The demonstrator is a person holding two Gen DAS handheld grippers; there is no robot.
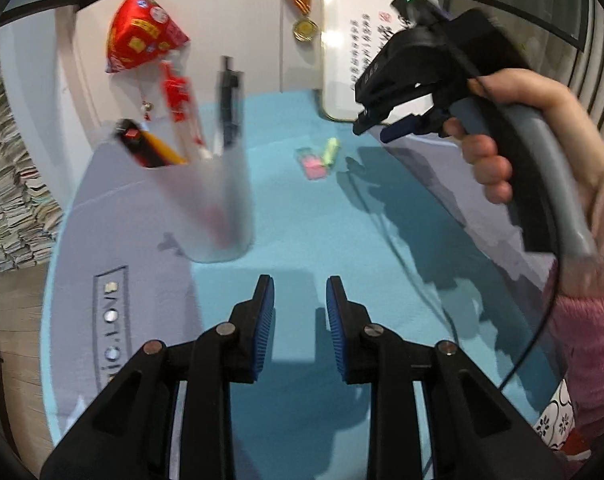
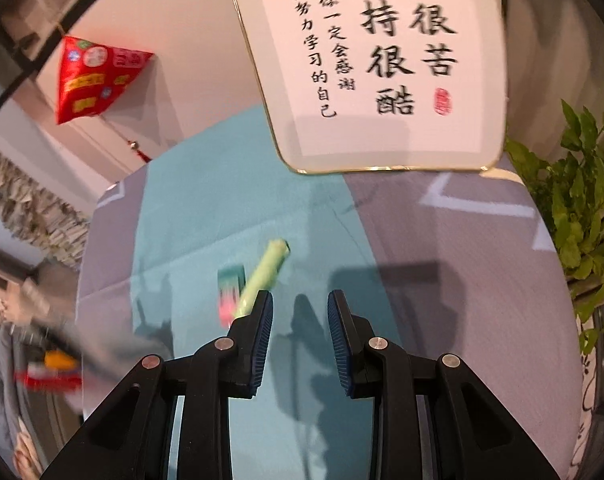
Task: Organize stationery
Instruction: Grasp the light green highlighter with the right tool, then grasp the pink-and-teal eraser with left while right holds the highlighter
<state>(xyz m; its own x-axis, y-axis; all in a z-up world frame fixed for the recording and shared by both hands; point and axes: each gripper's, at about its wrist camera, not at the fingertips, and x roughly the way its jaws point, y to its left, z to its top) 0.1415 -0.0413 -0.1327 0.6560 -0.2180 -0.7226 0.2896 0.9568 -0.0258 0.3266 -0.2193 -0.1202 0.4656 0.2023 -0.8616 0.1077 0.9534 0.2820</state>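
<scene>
A translucent white pen cup (image 1: 218, 204) stands on the cloth left of centre, holding a black pen, a red-and-yellow item and a clear pen. A green highlighter (image 1: 330, 151) and a pink-and-teal eraser (image 1: 311, 162) lie side by side farther back. My left gripper (image 1: 300, 300) is open and empty, just right of the cup. My right gripper (image 2: 300, 312) is open and empty, above the cloth just right of the highlighter (image 2: 262, 276) and eraser (image 2: 230, 292). It also shows in the left wrist view (image 1: 375, 126), held in a hand.
A framed calligraphy board (image 2: 381, 60) leans at the back right. A potted plant (image 2: 581, 208) stands at the right edge. A red pouch (image 1: 142, 36) and a medal (image 1: 305, 28) hang on the wall. The teal and grey cloth (image 1: 321, 232) covers the table. Stacked papers (image 1: 6, 184) stand left.
</scene>
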